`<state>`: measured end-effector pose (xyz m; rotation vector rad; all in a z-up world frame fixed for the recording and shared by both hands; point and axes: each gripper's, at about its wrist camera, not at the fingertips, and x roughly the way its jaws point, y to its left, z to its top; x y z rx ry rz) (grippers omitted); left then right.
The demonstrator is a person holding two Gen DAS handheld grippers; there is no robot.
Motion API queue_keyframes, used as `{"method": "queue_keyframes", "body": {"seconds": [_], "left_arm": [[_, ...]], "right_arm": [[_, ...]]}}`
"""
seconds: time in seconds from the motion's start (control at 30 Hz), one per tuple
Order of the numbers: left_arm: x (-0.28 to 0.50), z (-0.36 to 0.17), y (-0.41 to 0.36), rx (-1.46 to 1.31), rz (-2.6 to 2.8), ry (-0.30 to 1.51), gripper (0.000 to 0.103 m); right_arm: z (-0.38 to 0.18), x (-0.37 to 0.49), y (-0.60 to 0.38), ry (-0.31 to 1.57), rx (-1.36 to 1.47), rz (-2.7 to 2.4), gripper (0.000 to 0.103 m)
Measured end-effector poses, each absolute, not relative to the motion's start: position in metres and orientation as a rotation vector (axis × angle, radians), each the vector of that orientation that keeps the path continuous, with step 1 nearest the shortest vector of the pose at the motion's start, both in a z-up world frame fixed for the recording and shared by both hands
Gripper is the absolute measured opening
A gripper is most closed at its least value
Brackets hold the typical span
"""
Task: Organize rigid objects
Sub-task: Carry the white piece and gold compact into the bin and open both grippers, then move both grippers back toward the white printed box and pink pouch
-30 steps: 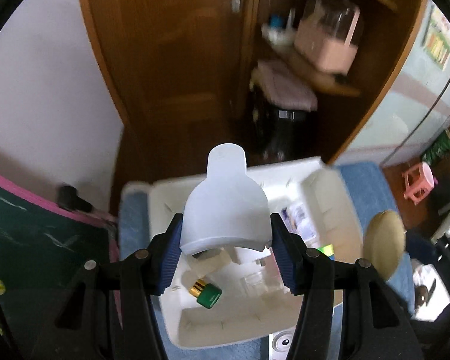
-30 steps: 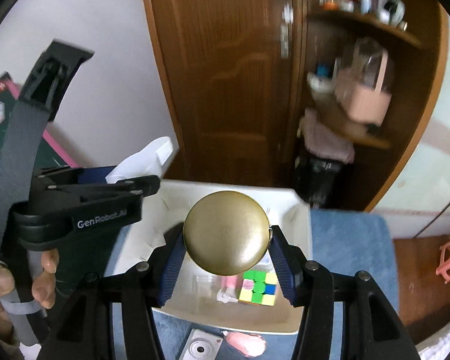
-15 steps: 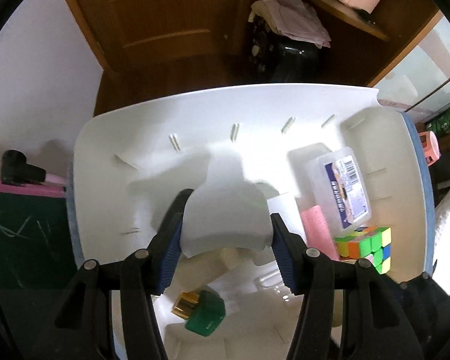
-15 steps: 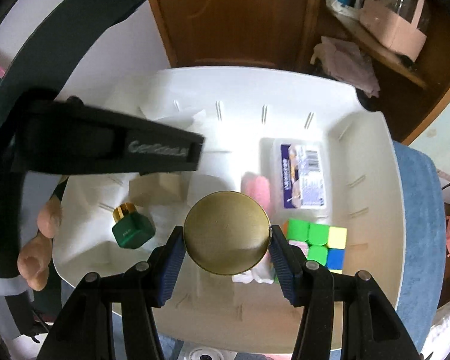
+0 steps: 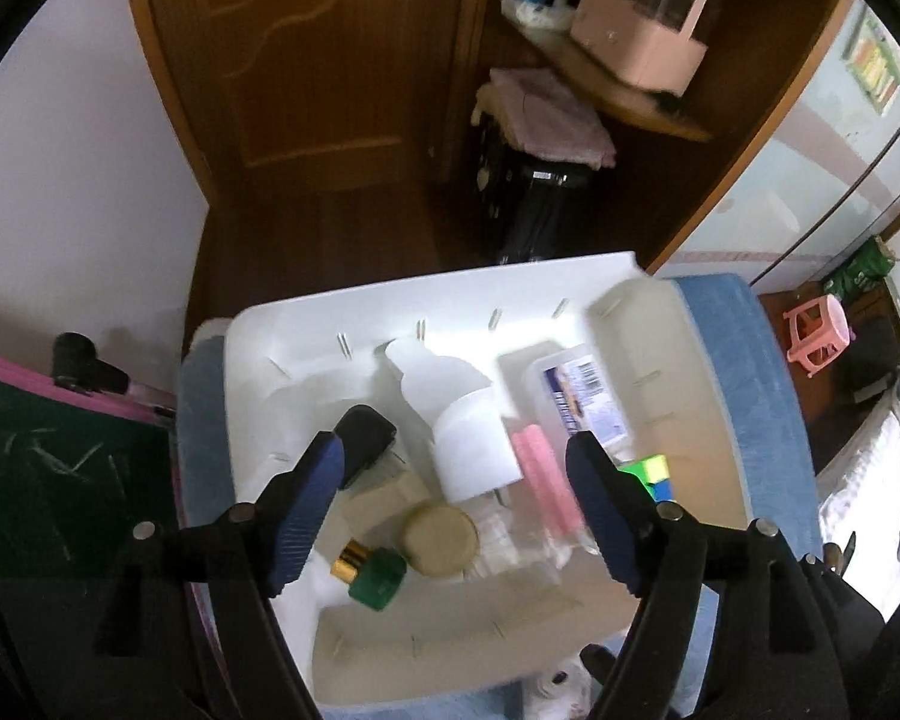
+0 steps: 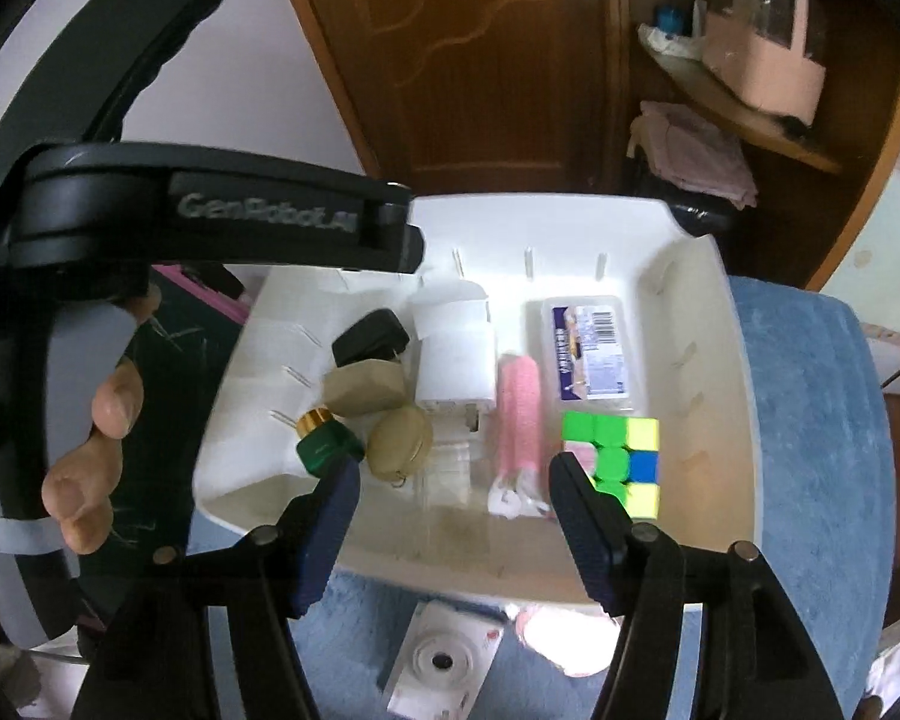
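White bin (image 6: 720,360) ahead of both hand-held grippers. White bottle (image 5: 474,438) lying inside, beyond left hand-held gripper (image 5: 453,510), jaws wide, empty. Gold disc (image 6: 399,441), possibly compact, beyond right hand-held gripper (image 6: 450,528), wide, empty. Cube (image 6: 621,459) right.

both wrist views overlook the same white bin (image 5: 258,360) (image 6: 720,324).

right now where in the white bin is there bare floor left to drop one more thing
Bare floor runs along the near wall of the white bin, in front of the green bottle and rubik's cube. The far left corner beyond the black adapter is also open. The middle, around the white bottle, is crowded.
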<state>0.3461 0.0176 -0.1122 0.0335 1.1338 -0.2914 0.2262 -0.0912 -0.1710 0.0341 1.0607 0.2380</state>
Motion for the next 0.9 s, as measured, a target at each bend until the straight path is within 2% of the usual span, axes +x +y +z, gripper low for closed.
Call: {"method": "queue_keyframes", "body": {"seconds": [0.47,0.9], "left_arm": [[0.264,-0.032,0.020,-0.007,-0.260,0.998,0.080],[0.175,0.011,0.016,0.005,-0.219,0.879,0.080]], "right_arm": [[-0.092,0.140,-0.125,0.914,0.018,0.235,0.066],[-0.056,0.063,-0.152,0.825,-0.027,0.225,0.066]]}}
